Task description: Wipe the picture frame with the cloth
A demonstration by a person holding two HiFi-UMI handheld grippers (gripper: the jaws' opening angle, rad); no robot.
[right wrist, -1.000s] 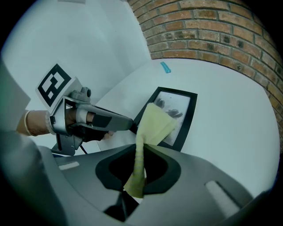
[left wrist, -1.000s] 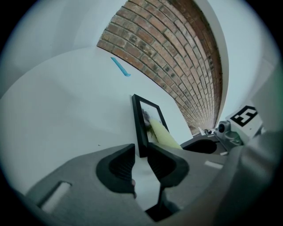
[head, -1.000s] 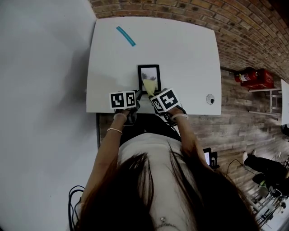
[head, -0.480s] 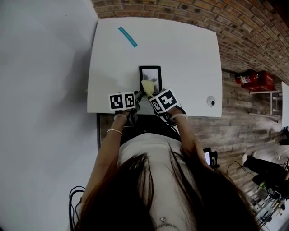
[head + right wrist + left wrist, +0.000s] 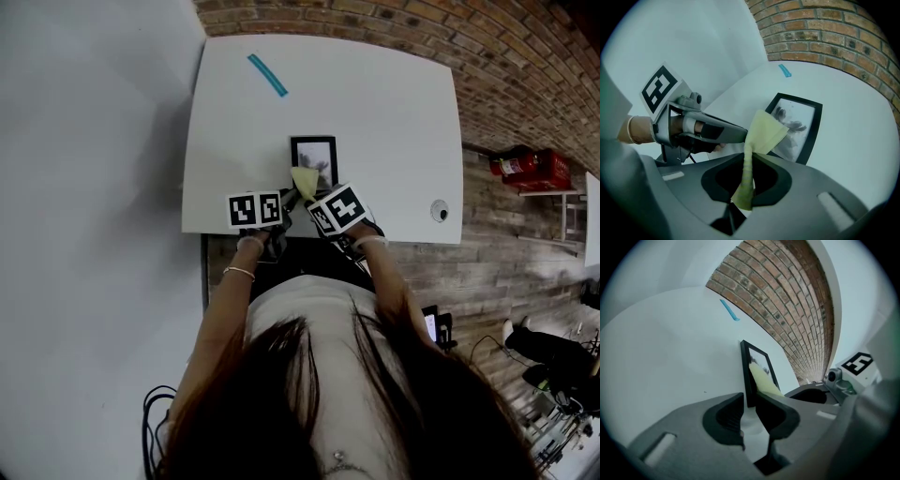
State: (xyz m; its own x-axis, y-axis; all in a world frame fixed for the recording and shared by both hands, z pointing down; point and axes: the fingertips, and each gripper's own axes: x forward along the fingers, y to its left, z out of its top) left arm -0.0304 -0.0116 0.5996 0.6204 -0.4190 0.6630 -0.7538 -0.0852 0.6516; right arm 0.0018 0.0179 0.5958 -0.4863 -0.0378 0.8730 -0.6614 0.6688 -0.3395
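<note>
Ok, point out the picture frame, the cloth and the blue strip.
picture frame [image 5: 798, 124]: right gripper view, its glass.
cloth [image 5: 765, 132]: right gripper view, spread top.
blue strip [image 5: 265, 75]: head view, its middle.

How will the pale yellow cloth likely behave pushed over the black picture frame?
Probably floppy: the pale yellow cloth bunches thin where the right tongs pinch it and fans out beyond. Likely light; it may fold rather than push flat.

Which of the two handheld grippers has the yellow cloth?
The right gripper: the cloth is pinched between its fingers; the left gripper has the picture frame edge instead.
</note>
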